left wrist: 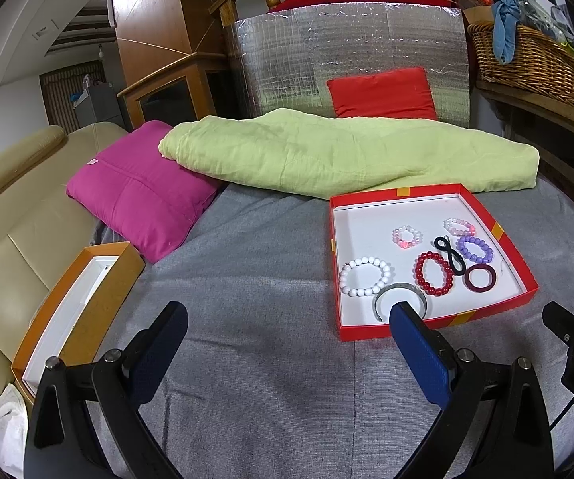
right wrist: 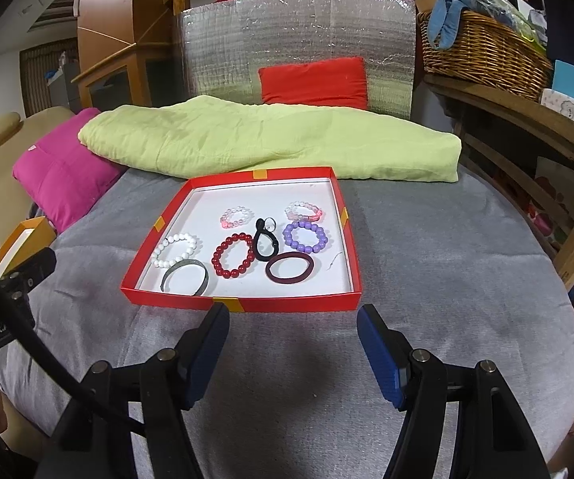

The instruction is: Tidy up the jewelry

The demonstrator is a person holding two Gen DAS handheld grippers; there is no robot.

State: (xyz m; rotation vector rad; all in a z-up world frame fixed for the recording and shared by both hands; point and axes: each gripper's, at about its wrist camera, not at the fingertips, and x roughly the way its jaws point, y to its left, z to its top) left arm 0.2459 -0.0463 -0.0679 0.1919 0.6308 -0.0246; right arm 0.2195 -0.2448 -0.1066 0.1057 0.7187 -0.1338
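Red tray (right wrist: 243, 304) is sitting flat on the grey blanket (right wrist: 426, 279), w/ its near edge running side to side just ahead of the right tongs (right wrist: 291, 353); inside it the jewelry's lying flat: white bead bracelet (right wrist: 175, 249), grey bangle (right wrist: 185, 277) touching it, red bead bracelet (right wrist: 233, 255), black loop (right wrist: 265, 241) w/ its long axis running front to back, purple bead bracelet (right wrist: 305, 237), dark red ring (right wrist: 290, 267); orange box (left wrist: 75, 311) is lying off to the left, long side running away from the camera. Right tongs are hanging spread wide, gripping nothing; left tongs (left wrist: 287, 353) are also spread wide, empty, right finger (left wrist: 418, 343) overlapping the tray's near edge in view; can't tell if it's touching.
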